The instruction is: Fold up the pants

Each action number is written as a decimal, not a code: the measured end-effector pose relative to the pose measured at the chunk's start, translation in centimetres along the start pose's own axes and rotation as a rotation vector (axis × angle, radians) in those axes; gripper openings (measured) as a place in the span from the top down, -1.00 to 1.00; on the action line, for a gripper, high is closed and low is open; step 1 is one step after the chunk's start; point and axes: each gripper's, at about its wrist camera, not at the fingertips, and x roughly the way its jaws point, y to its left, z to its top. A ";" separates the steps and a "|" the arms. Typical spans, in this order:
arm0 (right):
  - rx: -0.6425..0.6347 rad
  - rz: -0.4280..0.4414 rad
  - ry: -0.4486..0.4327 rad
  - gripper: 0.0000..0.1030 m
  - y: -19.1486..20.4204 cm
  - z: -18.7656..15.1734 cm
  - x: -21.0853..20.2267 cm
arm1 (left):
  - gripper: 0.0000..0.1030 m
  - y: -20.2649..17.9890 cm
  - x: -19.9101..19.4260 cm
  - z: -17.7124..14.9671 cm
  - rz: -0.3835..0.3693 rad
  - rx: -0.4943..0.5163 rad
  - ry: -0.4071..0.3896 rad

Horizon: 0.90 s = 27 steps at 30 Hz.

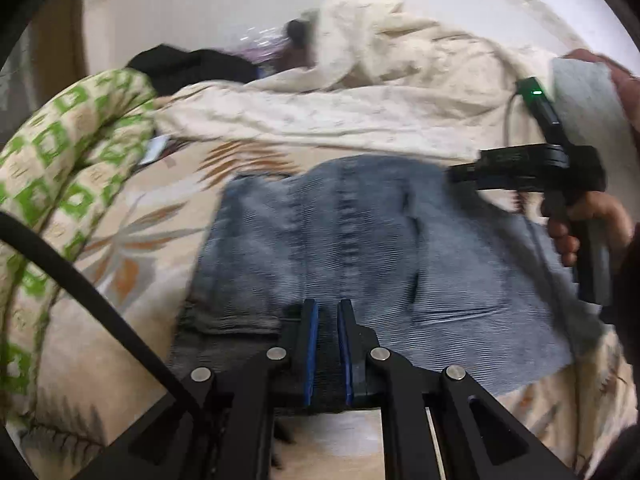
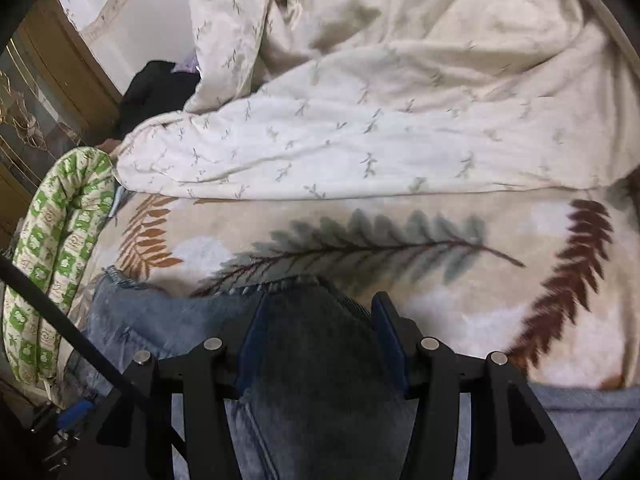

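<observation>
pants [image 1: 360, 240] of faded blue denim lie folded on leaf-print blanket [image 2: 440, 208].

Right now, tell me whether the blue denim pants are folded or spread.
Folded: the blue denim pants lie as a short doubled panel on the bed.

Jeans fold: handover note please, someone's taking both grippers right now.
Left gripper: shut on the near edge of the jeans, pinching a bunched bit of denim.
Right gripper: half open, a thick dark fold of denim between the pads; whether they press on it cannot be told from the wrist view.
Jeans: spread over the leaf-print blanket, with the cream duvet behind and the green checked quilt on the left side.
Done: the jeans look doubled over at least once.
Left: probably finish the fold, set it flat, release both.
</observation>
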 end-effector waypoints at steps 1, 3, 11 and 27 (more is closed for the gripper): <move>-0.009 0.002 0.015 -0.04 0.1 0.0 0.6 | 0.77 0.5 0.3 -0.2 -0.011 -0.022 0.022; -0.025 -0.004 0.045 0.03 0.3 0.1 1.7 | 0.77 0.9 0.9 -0.4 -0.020 -0.045 0.054; -0.087 -0.077 0.060 0.81 1.4 0.2 2.8 | 0.77 0.0 1.3 -0.4 0.012 -0.008 0.066; -0.008 -0.055 -0.055 0.33 1.3 -0.5 -1.3 | 0.77 -0.4 0.6 -1.0 0.033 0.019 0.038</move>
